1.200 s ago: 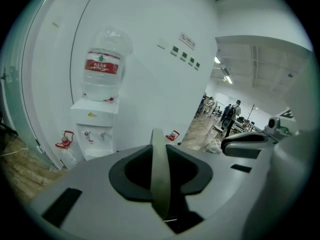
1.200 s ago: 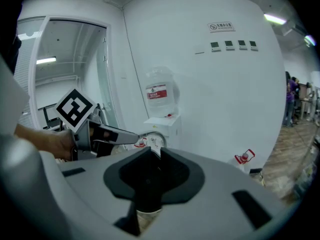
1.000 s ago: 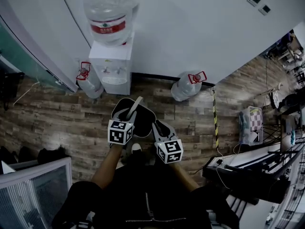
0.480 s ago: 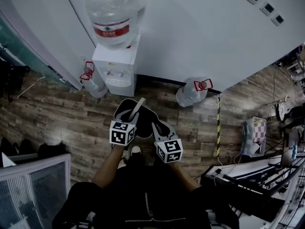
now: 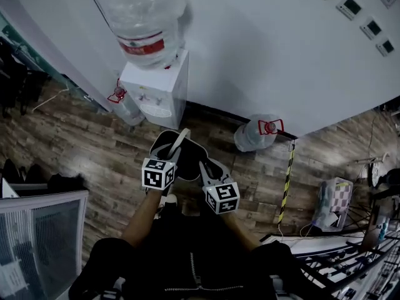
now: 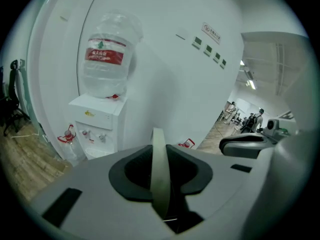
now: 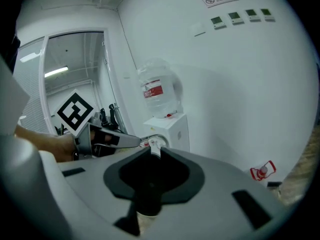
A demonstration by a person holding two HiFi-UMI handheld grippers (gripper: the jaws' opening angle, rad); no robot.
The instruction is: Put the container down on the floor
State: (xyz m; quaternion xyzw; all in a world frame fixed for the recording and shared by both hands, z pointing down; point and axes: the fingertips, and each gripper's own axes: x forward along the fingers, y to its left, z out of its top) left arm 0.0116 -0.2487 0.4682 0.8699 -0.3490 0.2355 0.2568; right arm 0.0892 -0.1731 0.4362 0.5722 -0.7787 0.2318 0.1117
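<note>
A dark, rounded container [image 5: 185, 161] hangs above the wooden floor [image 5: 75, 142], in front of the person's body. A pale strip [image 5: 179, 140] rises from it like a handle. My left gripper [image 5: 171, 156] is shut on this pale strip [image 6: 160, 184], which runs straight up between its jaws. My right gripper [image 5: 204, 169] holds the container's right side. In the right gripper view its jaws [image 7: 152, 156] are shut on a dark part of the container. The container's inside is hidden.
A white water dispenser [image 5: 153, 89] with a large bottle [image 5: 147, 17] stands against the wall ahead. Two spare bottles lie on the floor beside it [image 5: 256, 133] [image 5: 125, 102]. A cabinet [image 5: 37, 236] is at the lower left, and yellow-black tape [image 5: 286, 180] and racks are at the right.
The head view has swung, so the dispenser and floor bottles have drifted right and down. Both grippers keep the same hold on the container.
</note>
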